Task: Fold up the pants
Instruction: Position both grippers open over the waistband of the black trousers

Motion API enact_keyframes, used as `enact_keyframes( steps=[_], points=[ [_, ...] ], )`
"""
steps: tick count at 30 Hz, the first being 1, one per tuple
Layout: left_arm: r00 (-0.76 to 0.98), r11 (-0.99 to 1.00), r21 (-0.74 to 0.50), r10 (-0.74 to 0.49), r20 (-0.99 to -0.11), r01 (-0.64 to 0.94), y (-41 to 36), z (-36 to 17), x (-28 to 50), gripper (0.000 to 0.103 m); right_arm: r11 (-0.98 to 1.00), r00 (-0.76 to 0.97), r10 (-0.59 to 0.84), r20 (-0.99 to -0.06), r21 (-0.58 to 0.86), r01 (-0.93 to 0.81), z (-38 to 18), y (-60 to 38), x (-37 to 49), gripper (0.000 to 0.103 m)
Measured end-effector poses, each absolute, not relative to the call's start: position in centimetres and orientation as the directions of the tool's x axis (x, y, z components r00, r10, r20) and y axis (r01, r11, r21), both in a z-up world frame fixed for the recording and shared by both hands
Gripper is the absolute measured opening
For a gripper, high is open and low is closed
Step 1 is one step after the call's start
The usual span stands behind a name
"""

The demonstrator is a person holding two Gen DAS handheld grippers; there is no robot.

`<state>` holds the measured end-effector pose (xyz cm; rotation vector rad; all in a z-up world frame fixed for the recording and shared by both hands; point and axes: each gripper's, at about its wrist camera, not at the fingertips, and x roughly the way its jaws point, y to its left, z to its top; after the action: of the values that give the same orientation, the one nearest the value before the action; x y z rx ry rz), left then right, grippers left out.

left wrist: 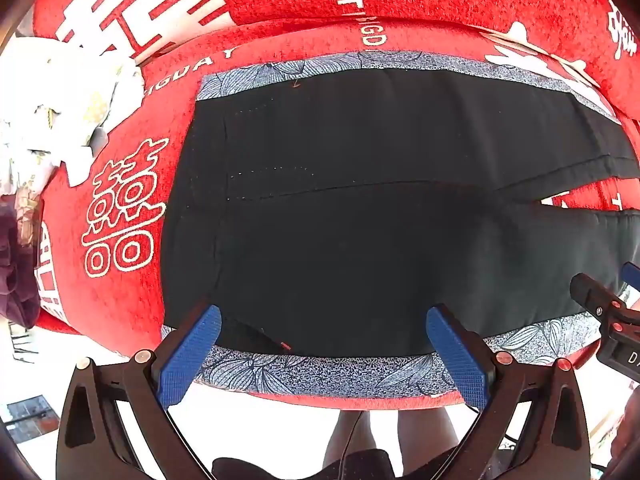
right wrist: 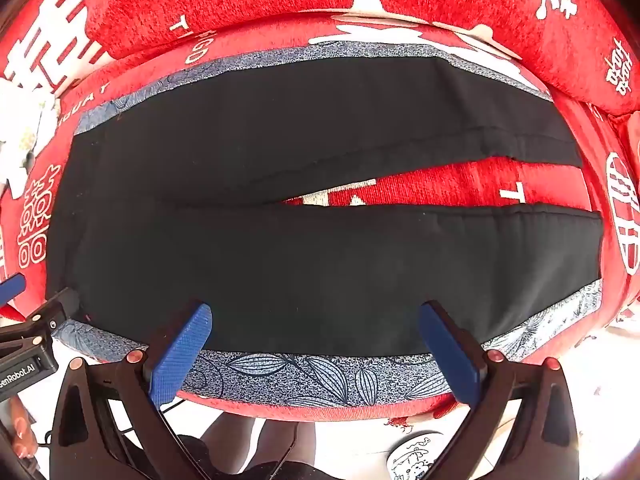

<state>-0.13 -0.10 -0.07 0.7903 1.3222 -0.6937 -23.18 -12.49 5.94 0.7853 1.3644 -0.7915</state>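
Note:
Black pants (left wrist: 352, 216) lie flat on a blue leaf-patterned cloth (left wrist: 320, 372) over a red sofa seat. Their waistband is at the left; the two legs (right wrist: 360, 256) run to the right with a narrow gap between them. My left gripper (left wrist: 324, 324) hovers open above the near edge at the waist end, its blue pads (left wrist: 192, 356) wide apart with nothing between them. My right gripper (right wrist: 316, 320) hangs open over the near leg's front edge, also holding nothing. Each gripper shows at the edge of the other's view.
The red sofa (right wrist: 280, 0) with white characters has a backrest behind the pants. A white crumpled cloth (left wrist: 52, 112) lies at the far left of the seat. A person's legs (left wrist: 384, 432) stand on the pale floor in front of the sofa edge.

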Motion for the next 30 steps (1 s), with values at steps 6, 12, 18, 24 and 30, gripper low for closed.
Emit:
enact_keyframes(
  steps=[6, 12, 18, 24, 30],
  points=[
    [0.121, 0.57, 0.101, 0.002, -0.993, 0.815, -0.2, -0.2, 0.1, 0.103, 0.523, 0.041, -0.028, -0.999, 0.02, 0.852, 5.9, -12.4, -22.7, 0.103],
    [0.13, 0.571, 0.109, 0.005, -0.991, 0.814, -0.1, 0.0, 0.0, 0.103, 0.523, 0.055, -0.028, -0.998, 0.032, 0.851, 5.5, -12.3, -22.6, 0.103],
    [0.12, 0.565, 0.106, 0.012, -0.993, 0.818, 0.1, -0.6, 0.4, 0.103, 0.527, 0.044, -0.035, -0.998, 0.019, 0.85, 5.8, -12.3, -22.2, 0.103],
    [0.123, 0.565, 0.117, 0.027, -0.992, 0.817, 0.4, -0.8, 0.7, 0.103, 0.524, 0.038, -0.026, -0.999, 0.019, 0.852, 5.7, -12.3, -22.2, 0.103],
    [0.124, 0.566, 0.126, 0.043, -0.991, 0.815, 0.8, -0.9, 0.9, 0.103, 0.523, 0.036, -0.019, -0.999, 0.02, 0.852, 5.6, -12.1, -22.0, 0.103]
  ],
)
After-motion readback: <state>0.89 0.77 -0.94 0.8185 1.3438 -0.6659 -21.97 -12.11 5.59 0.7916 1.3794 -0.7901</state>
